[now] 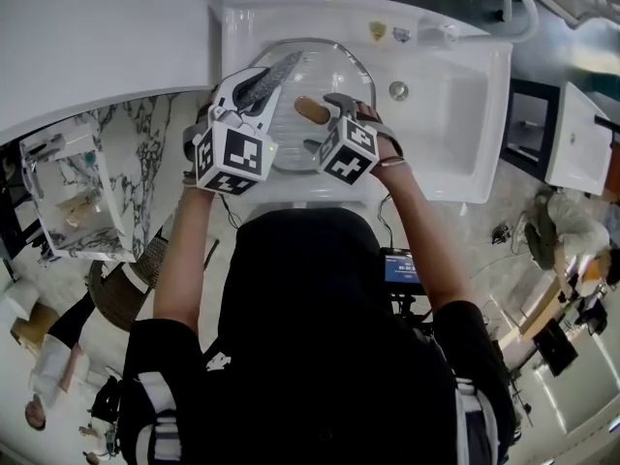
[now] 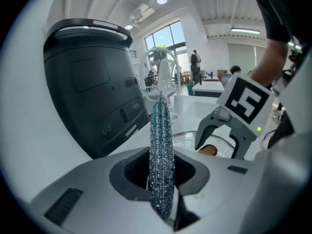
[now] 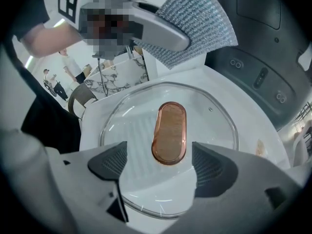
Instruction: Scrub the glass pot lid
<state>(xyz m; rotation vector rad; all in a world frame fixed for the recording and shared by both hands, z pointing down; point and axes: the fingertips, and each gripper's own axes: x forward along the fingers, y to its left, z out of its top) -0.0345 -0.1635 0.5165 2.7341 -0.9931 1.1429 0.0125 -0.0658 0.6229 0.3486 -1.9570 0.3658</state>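
The round glass pot lid (image 1: 334, 71) lies flat on the left part of the white sink (image 1: 455, 124), its oval brown handle (image 1: 312, 110) facing up. My left gripper (image 1: 266, 80) is shut on a sparkly blue-silver scrub pad (image 2: 161, 150), which it holds on edge above the lid's left rim. My right gripper (image 3: 161, 165) hovers open just above the lid (image 3: 214, 126), with the handle (image 3: 169, 132) between and a little ahead of its jaws, untouched. The scrub pad (image 3: 195, 23) shows at the top of the right gripper view.
A dark appliance (image 2: 92, 82) stands behind the sink. The right basin has a round drain (image 1: 398, 90), and a faucet (image 1: 513, 8) arches at the far right. A white counter (image 1: 97, 46) lies to the left. The person's torso fills the near side.
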